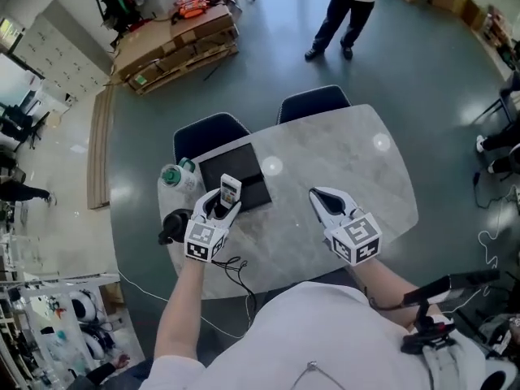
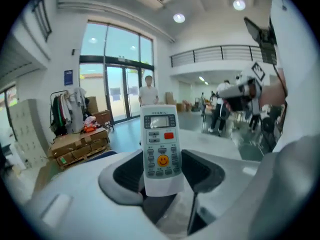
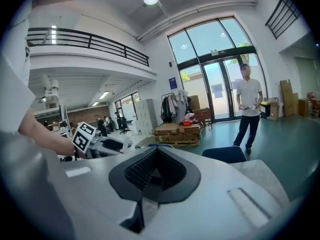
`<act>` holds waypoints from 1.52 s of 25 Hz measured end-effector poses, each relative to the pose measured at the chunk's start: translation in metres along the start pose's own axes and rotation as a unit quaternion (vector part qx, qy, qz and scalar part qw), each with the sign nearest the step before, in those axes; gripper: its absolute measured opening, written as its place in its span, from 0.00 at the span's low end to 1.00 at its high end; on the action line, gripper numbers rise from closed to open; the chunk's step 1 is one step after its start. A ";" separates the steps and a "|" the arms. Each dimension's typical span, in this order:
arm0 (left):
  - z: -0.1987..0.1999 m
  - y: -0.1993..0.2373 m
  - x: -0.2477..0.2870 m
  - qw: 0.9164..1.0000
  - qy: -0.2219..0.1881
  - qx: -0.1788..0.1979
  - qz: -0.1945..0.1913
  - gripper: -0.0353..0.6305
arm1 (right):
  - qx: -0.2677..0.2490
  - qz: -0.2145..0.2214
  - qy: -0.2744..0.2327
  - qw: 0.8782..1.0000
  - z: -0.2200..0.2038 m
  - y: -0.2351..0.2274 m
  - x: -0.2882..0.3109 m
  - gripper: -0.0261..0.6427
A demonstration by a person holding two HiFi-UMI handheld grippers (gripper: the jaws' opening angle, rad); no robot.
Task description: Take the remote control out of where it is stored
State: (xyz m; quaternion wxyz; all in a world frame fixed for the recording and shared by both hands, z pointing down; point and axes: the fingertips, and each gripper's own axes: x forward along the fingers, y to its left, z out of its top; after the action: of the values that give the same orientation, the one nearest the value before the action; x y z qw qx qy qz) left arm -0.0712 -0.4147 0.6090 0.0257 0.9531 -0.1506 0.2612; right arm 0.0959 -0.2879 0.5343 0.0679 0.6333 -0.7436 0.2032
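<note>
A white remote control (image 1: pixel 230 190) with grey buttons, a red key and a yellow smiley key stands upright between the jaws of my left gripper (image 1: pixel 221 208), which is shut on its lower end. In the left gripper view the remote control (image 2: pixel 160 144) fills the middle, lifted above the table, with my left gripper (image 2: pixel 162 173) clamped on its base. Just behind it a flat black box (image 1: pixel 244 174) lies on the marble table (image 1: pixel 349 157). My right gripper (image 1: pixel 324 201) hovers to the right over the table, shut, and the right gripper (image 3: pixel 154 170) has nothing between its jaws.
A green-capped bottle (image 1: pixel 174 175) and a black object (image 1: pixel 171 226) sit at the table's left edge. A black cable (image 1: pixel 236 271) trails off the front. Two dark chairs (image 1: pixel 210 133) (image 1: pixel 314 101) stand behind the table. A person (image 1: pixel 349 10) stands farther back.
</note>
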 end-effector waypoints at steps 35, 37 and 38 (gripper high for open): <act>0.110 -0.037 -0.161 0.931 -0.290 -0.183 0.125 0.41 | -0.068 0.153 -0.058 0.984 0.072 0.119 0.038 0.08; 0.109 -0.036 -0.160 0.931 -0.292 -0.183 0.124 0.41 | -0.067 0.151 -0.058 0.985 0.072 0.118 0.038 0.08; 0.109 -0.036 -0.159 0.931 -0.291 -0.182 0.123 0.41 | -0.067 0.150 -0.058 0.985 0.072 0.117 0.038 0.08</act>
State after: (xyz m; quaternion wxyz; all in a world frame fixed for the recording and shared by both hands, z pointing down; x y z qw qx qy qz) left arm -0.1369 -0.3514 0.4355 0.1217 0.9401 -0.3129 -0.0587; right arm -0.0134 -0.3371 0.4576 0.0361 0.5194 -0.8447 0.1238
